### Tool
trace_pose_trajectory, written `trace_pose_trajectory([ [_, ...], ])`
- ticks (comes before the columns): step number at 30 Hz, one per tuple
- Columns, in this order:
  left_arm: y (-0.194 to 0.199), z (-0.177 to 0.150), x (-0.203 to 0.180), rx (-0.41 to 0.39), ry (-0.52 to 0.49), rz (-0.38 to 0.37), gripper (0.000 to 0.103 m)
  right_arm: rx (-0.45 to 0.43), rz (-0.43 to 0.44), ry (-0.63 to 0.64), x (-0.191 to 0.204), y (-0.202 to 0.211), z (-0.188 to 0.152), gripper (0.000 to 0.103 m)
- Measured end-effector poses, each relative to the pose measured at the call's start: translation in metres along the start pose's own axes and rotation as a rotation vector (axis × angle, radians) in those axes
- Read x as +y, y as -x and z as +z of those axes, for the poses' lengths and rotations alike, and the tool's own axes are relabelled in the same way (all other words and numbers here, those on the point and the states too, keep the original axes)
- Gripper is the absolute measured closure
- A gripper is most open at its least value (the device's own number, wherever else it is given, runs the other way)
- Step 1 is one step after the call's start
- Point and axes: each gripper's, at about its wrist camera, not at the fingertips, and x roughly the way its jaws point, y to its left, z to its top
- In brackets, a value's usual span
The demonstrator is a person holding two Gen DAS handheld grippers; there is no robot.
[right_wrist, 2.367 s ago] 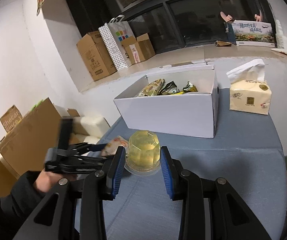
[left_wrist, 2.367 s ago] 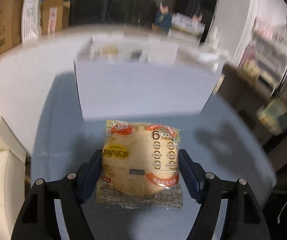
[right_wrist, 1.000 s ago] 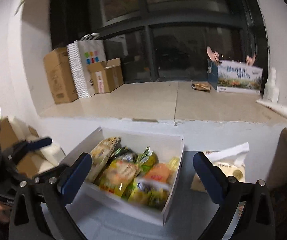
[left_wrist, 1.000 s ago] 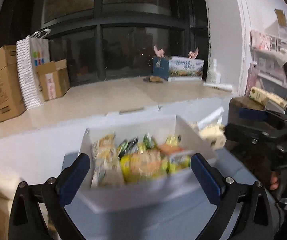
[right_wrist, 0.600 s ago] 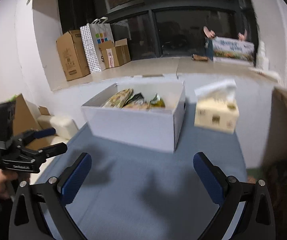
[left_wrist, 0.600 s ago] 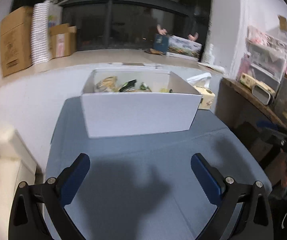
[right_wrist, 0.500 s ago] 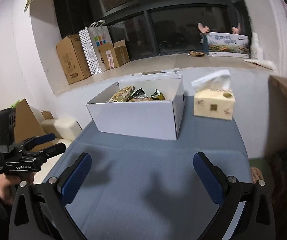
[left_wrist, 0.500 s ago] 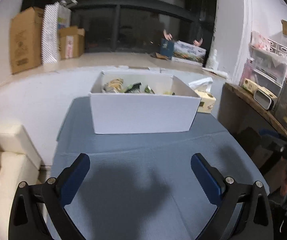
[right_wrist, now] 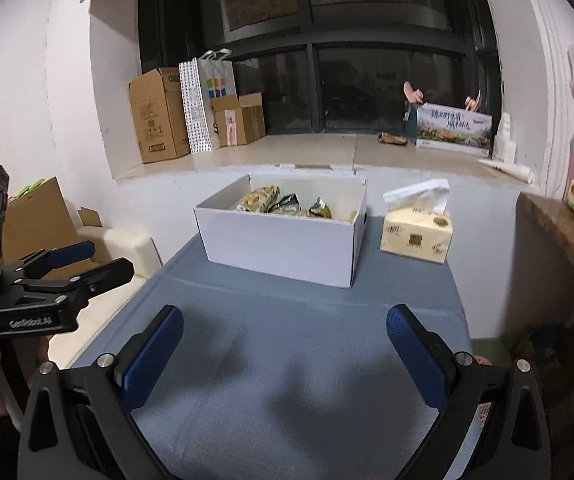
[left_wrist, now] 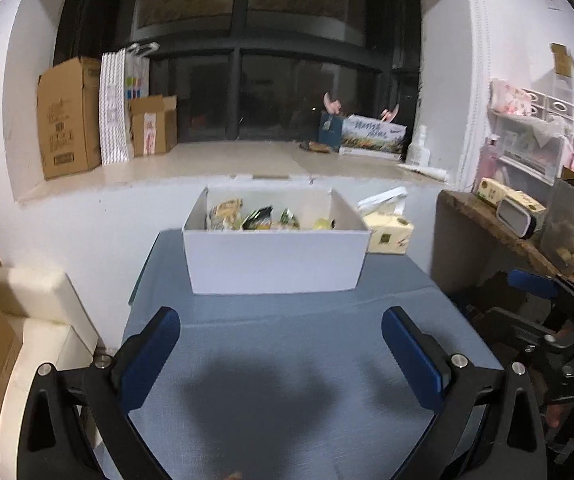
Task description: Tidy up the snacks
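Observation:
A white box (left_wrist: 275, 262) stands at the far end of the blue-grey table (left_wrist: 287, 360), with several snack packets (left_wrist: 247, 216) inside. It also shows in the right wrist view (right_wrist: 283, 248), snacks (right_wrist: 283, 202) visible over its rim. My left gripper (left_wrist: 281, 356) is open and empty, held back above the table's near part. My right gripper (right_wrist: 285, 356) is open and empty too. Each gripper shows in the other's view: the right one (left_wrist: 543, 300) at the right edge, the left one (right_wrist: 67, 268) at the left edge.
A yellow tissue pack (right_wrist: 417, 234) sits right of the box. A wooden side shelf (left_wrist: 499, 228) stands to the right. White cushions (left_wrist: 35, 312) and cardboard lie left of the table. Cardboard boxes (right_wrist: 159, 116) and a bag stand on the window ledge.
Both grippers held snacks earlier; they opened over the box and now are empty. Both have pulled back from the box toward the table's near end.

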Motion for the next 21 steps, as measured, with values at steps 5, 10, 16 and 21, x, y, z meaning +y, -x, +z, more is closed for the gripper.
trace_pose_trajectory([
  [5,0.011,0.003,-0.011,0.011,-0.032,0.044,0.0,-0.011,0.009,0.009,0.007,0.01,0.004,0.0],
  [10,0.015,0.0,-0.013,0.04,-0.022,0.018,0.0,-0.008,0.016,0.002,0.007,0.013,0.002,0.0],
  [16,0.016,-0.002,-0.013,0.053,-0.012,0.021,0.0,-0.005,0.016,0.001,0.007,0.014,0.001,0.0],
  [21,0.014,-0.003,-0.014,0.063,-0.017,0.025,0.0,-0.005,0.014,0.0,0.006,0.014,0.002,0.0],
])
